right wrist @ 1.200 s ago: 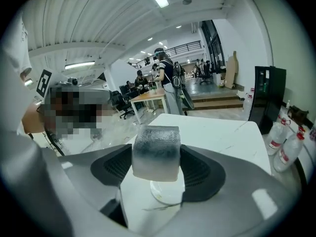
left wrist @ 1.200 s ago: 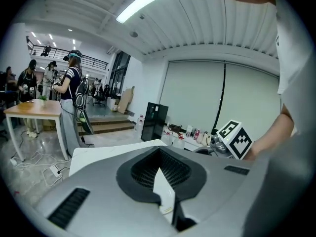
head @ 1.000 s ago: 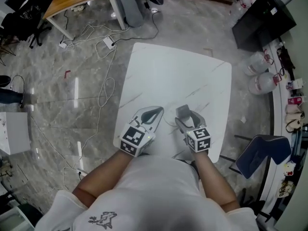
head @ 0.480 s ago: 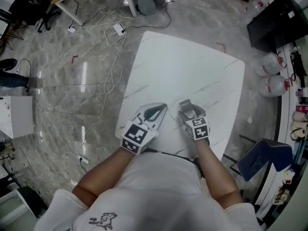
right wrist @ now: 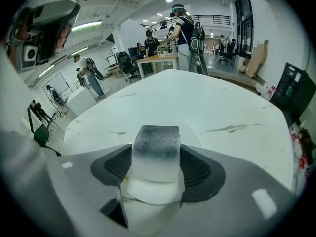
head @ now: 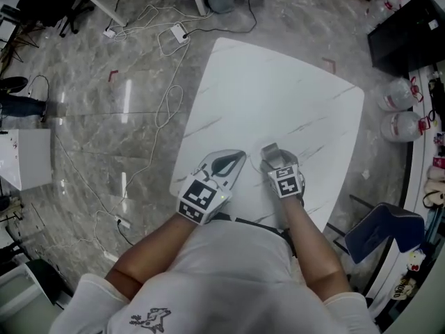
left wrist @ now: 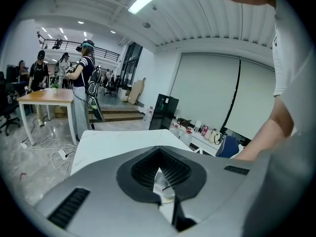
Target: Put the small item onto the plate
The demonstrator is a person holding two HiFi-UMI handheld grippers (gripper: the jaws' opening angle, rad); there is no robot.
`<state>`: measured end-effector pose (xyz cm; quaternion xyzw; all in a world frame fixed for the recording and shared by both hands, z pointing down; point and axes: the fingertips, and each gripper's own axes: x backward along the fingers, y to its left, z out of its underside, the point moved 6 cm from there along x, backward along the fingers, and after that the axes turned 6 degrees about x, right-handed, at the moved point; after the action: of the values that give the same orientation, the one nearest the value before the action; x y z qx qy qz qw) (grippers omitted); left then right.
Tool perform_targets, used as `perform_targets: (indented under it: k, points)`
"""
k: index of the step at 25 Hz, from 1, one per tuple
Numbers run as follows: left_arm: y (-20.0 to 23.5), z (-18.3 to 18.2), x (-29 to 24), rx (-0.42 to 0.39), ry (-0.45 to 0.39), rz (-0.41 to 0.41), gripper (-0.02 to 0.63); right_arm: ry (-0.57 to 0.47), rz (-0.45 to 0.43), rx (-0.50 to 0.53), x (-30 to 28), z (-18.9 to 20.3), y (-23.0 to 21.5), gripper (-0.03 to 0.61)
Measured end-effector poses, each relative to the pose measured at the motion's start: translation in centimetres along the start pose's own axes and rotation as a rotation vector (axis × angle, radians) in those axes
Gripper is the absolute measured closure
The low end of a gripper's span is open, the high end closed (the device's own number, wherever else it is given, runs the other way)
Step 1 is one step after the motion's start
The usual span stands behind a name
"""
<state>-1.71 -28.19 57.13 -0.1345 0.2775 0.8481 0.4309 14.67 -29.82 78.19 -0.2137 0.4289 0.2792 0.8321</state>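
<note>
The small item (right wrist: 156, 147) is a white block with a grey top. My right gripper (right wrist: 157, 168) is shut on it, a pad pressing each side. Just beyond it a white plate (right wrist: 193, 132) lies on the white marble table (head: 278, 96), its rim faint against the top. The head view shows the right gripper (head: 271, 157) holding the item (head: 268, 149) over the table's near part. My left gripper (head: 240, 155) hovers beside it on the left, jaws shut with only a thin slit between them. In the left gripper view (left wrist: 160, 179) nothing clear is held.
Cables (head: 167, 110) trail over the floor left of the table. Two water jugs (head: 400, 110), a black cabinet (head: 410, 26) and a blue chair (head: 382, 232) stand to the right. People (left wrist: 84, 83) stand at a wooden desk beyond the table's far end.
The head view has drifted, so the table sits a little further right and down in frame. Both grippers keep about the same places, and the right one still holds the item.
</note>
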Motion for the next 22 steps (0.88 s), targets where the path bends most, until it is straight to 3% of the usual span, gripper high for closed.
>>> perform_targets:
  k: [22]
  points:
    - [1.9, 1.1, 0.0, 0.027, 0.039, -0.024, 0.617, 0.031, 0.036, 0.069, -1.5, 0.5, -0.3, 0.285]
